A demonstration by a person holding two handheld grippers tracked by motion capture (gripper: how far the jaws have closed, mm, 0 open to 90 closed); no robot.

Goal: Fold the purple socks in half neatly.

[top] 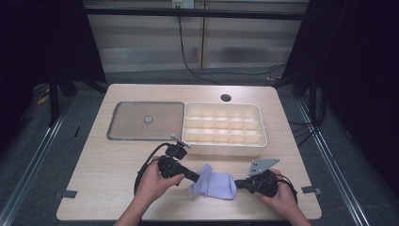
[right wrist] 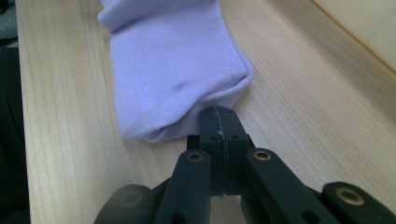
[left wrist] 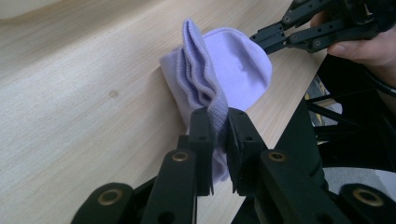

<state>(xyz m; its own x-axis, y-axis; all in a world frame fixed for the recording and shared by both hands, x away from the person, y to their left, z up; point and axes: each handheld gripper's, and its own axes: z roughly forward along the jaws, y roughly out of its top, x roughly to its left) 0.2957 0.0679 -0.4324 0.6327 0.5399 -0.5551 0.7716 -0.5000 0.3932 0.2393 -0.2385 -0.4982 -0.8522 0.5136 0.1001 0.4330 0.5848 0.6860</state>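
A folded lavender sock point(top: 216, 184) lies on the wooden table point(top: 103, 174) near its front edge, between my two grippers. My left gripper point(top: 201, 177) comes in from the left. In the left gripper view it point(left wrist: 218, 116) is shut on the sock's point(left wrist: 233, 70) ribbed cuff, which bunches up between the pads. My right gripper point(top: 236, 183) comes in from the right with its jaws pressed together point(right wrist: 218, 112). Its tips rest against the sock's rounded end point(right wrist: 173, 60); I cannot tell whether any fabric is pinched. The left gripper view shows that right gripper point(left wrist: 256, 37) farther off.
A cream box point(top: 226, 149) with several compartments stands just behind the sock. To its left lies a flat grey metal tray point(top: 131, 129) with a small round knob point(top: 148, 119). A cable hole point(top: 226, 98) sits near the far edge.
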